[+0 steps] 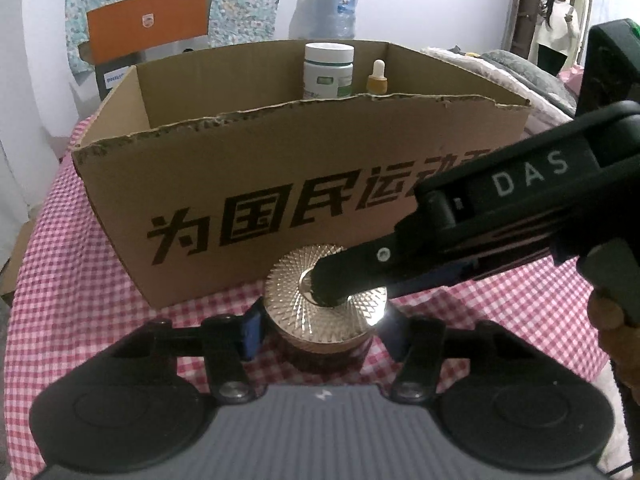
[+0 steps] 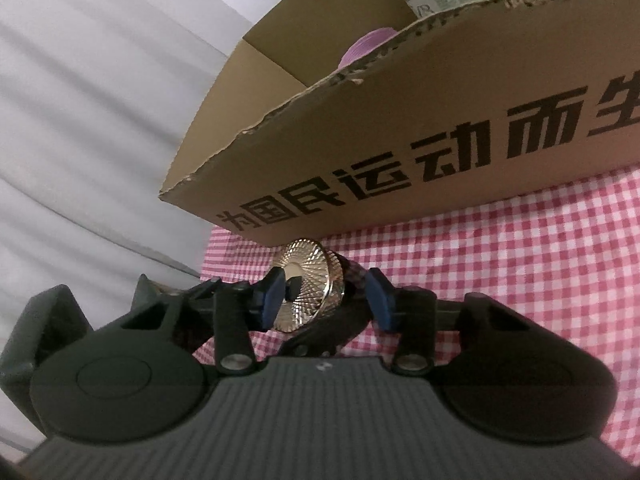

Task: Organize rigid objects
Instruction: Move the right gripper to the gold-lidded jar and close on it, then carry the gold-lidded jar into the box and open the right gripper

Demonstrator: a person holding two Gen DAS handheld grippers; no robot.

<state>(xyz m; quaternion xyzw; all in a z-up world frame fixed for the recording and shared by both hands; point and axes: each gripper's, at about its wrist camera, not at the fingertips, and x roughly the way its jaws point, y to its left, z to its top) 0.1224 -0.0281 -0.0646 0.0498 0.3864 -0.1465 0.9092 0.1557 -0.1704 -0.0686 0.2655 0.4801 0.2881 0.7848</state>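
While the jar point(image 1: 324, 320) stands on the checked cloth point(image 1: 80, 280) just in front of the box point(image 1: 280, 184), at 6 o'clock from its printed wall, both grippers meet on it. Left gripper point(image 1: 320, 332) has its blue pads point(image 1: 251, 332) at 9 and 3 o'clock of the dark body, jaws narrowed onto it. Right gripper point(image 2: 326, 296) comes in from 3 o'clock, one finger point(image 1: 348, 276) lying across the faceted gold lid point(image 1: 292, 292), its jaws pinching that lid across its thickness. Inside the box, at 12 o'clock, a white bottle point(image 1: 329, 70) and a dropper point(image 1: 377, 78) stand side by side.
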